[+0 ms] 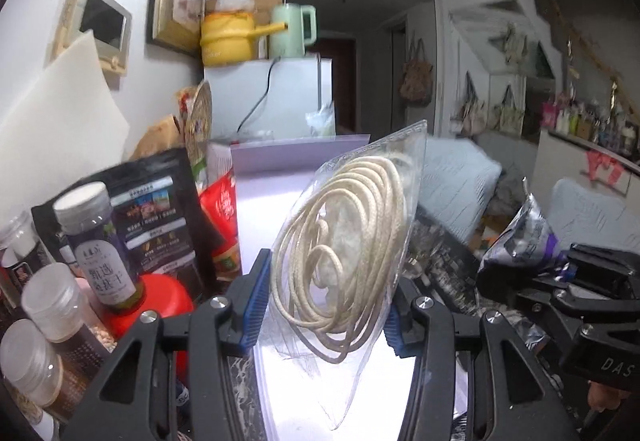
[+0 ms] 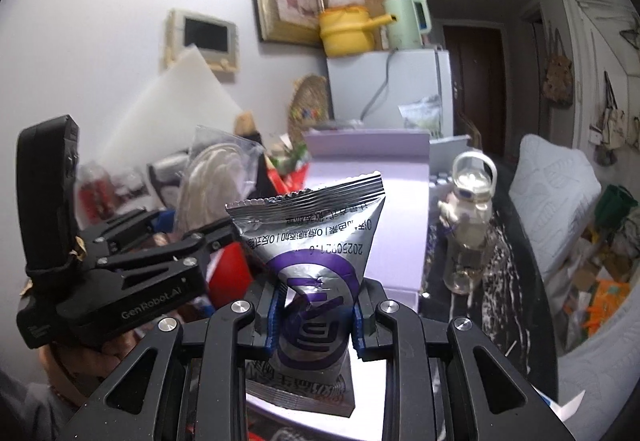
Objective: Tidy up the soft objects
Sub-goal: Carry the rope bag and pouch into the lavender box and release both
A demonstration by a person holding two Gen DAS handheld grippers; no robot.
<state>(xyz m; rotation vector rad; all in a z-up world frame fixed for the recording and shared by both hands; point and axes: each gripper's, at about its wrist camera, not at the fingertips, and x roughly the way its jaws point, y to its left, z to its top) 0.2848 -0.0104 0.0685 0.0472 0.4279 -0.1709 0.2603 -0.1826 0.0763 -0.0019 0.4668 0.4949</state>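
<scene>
My left fingers point(image 1: 324, 305) clamp the lower part of a clear bag of coiled cord point(image 1: 344, 245); my right fingers point(image 2: 316, 315) pinch a silver snack packet point(image 2: 316, 253) at its middle. Both are held up over the bench point(image 2: 496, 241), in front of the open lilac box point(image 2: 366, 177). Both bags are slippery and floppy, so I judge it best to keep both grips firm, carry them level, and lower each inside the box before letting go, clear of the water bottle point(image 2: 468, 225) and jars point(image 1: 100, 241).
</scene>
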